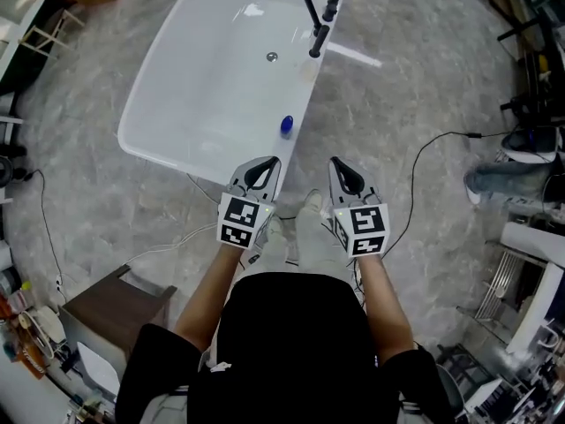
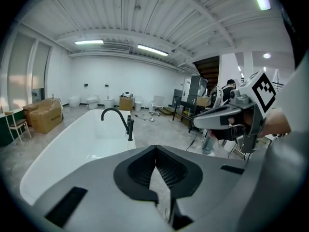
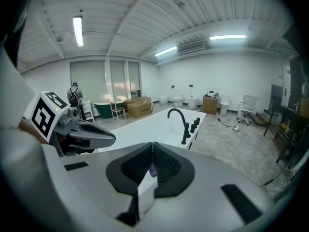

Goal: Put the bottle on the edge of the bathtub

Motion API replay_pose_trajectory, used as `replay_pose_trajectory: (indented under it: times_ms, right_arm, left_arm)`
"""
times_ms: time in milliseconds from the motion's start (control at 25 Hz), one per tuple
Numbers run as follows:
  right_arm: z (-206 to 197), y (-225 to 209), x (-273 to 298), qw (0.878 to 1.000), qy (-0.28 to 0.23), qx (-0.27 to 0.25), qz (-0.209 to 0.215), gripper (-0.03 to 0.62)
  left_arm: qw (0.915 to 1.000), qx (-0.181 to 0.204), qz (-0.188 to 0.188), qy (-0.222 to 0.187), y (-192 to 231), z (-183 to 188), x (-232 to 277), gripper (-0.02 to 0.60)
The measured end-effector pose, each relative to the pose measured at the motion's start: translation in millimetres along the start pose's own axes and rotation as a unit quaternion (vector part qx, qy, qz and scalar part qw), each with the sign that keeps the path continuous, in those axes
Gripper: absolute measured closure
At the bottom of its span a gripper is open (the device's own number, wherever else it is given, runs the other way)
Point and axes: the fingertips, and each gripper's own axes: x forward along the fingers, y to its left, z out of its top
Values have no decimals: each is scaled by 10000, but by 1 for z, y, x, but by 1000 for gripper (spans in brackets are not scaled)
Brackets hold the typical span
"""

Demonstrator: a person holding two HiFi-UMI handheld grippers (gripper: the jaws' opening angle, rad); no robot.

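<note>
On the right rim of the white bathtub [image 1: 212, 78], toward its near end: a small blue bottle [image 1: 286, 125], touched by nothing. Farther along the same rim, a black faucet [image 1: 316, 41]. Close to the body and well apart from the bottle, the left gripper [image 1: 272, 162], pressed together with nothing in between. Just right of it, the right gripper [image 1: 336, 161], likewise closed and empty. Beyond its tips in the right gripper view, a bluish speck, possibly that bottle. Grey stone floor [image 1: 406, 78] all around.
</note>
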Motion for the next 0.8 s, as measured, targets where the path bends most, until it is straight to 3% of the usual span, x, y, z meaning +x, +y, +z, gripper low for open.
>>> replay_pose_trajectory:
  times_ms: [360, 800]
  right_arm:
    - [27, 28, -53, 9983, -482, -89, -301, 571]
    - [79, 35, -112, 9922, -1153, -300, -378, 572]
  left_arm:
    - [9967, 525, -93, -613, -21, 51, -64, 568]
    - [9856, 1081, 158, -1294, -48, 123, -125, 568]
